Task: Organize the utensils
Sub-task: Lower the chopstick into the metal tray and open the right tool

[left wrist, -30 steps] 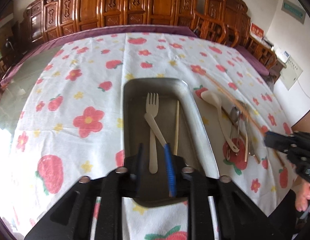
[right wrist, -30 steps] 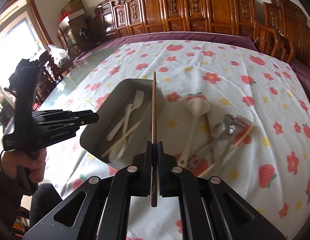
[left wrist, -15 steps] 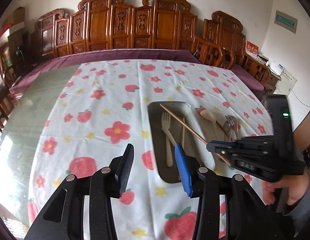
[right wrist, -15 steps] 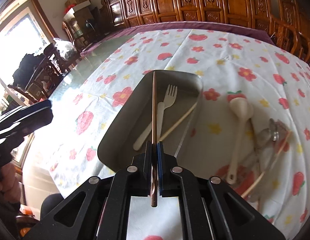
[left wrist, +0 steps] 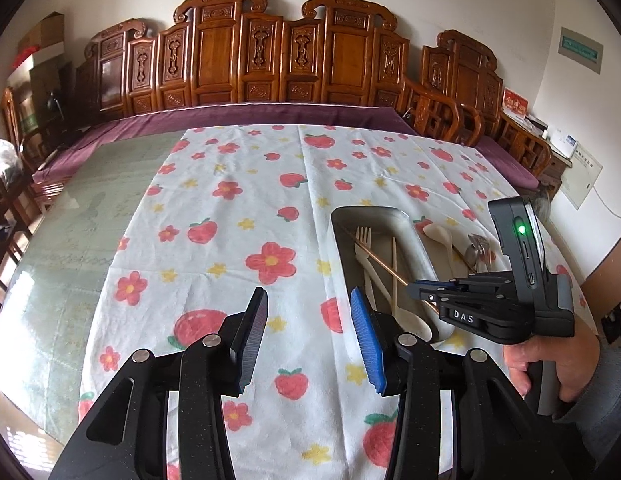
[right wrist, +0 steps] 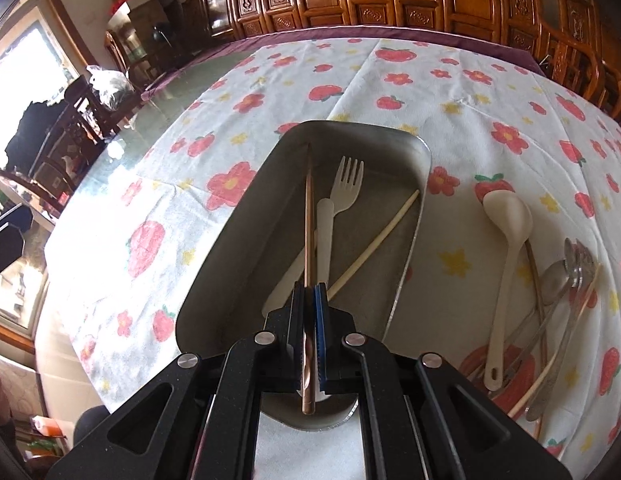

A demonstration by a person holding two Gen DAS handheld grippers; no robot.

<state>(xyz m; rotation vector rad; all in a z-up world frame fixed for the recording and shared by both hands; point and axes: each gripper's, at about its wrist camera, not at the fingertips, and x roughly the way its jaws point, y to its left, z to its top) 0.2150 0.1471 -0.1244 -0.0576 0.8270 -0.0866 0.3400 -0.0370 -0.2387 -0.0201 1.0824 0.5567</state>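
A metal tray [right wrist: 238,240] on the strawberry cloth holds a cream fork [right wrist: 346,184], a cream utensil [right wrist: 324,232] lying over it and a pale chopstick [right wrist: 374,244]. My right gripper [right wrist: 309,292] is shut on a copper chopstick [right wrist: 309,216], which slants down with its far tip near the tray's far left corner. In the left wrist view the right gripper [left wrist: 418,290] hangs over the tray [left wrist: 335,240] with that copper chopstick [left wrist: 374,256]. My left gripper [left wrist: 308,308] stands open over bare cloth just left of the tray, with nothing between its fingers.
On the cloth right of the tray lie a cream spoon [right wrist: 506,216] and a pile of metal spoons and chopsticks [right wrist: 566,272]. Carved wooden chairs [left wrist: 270,60] line the far side. A hand [left wrist: 550,360] holds the right gripper at the lower right.
My left gripper let go of the cream utensil in the tray, opened, and drew back up and left. My right gripper carried the copper chopstick over the tray and lowered its tip in.
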